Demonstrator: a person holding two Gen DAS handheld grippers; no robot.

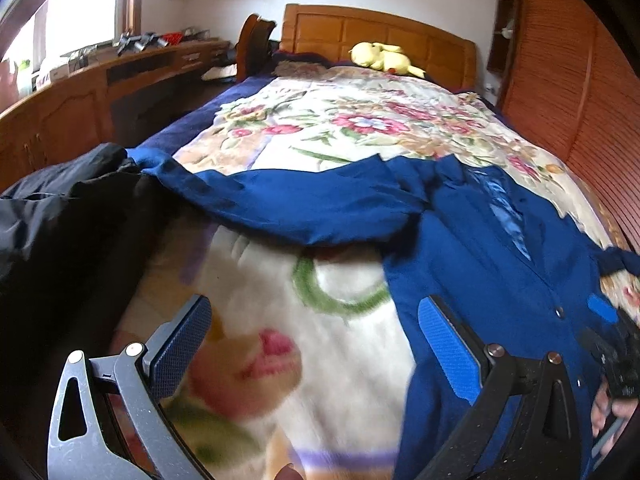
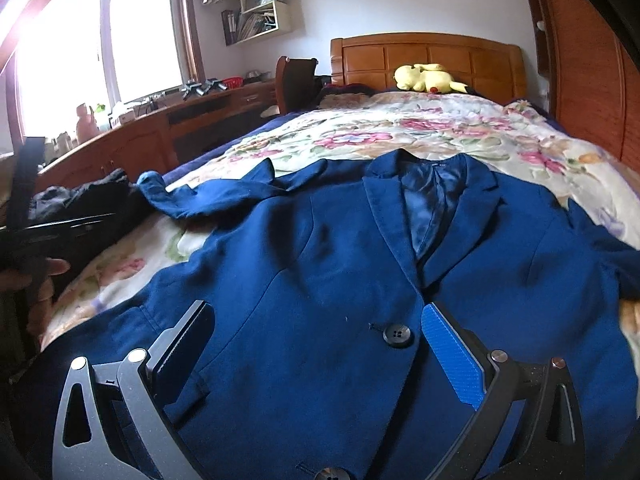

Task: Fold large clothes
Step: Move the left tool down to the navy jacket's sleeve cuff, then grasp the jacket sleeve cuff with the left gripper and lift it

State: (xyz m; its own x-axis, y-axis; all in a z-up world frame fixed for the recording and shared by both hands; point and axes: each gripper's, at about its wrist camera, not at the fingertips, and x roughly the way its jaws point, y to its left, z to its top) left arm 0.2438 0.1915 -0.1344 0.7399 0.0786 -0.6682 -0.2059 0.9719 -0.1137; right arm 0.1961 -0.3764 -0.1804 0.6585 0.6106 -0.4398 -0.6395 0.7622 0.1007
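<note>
A wood-framed bedroom — bright window [image 2: 100, 40] at left, carved headboard [image 2: 428, 60] and yellow plush toy [image 2: 430, 78] behind. On the fleecy floral blanket [image 2: 400, 136] a crumpled black garment [image 1: 60, 220] lies left of the blue blazer [image 2: 320, 260], spread flat, buttoned. Left gripper [image 1: 314, 348] and right gripper [image 2: 318, 352] hover with fingers wide apart — empty.
</note>
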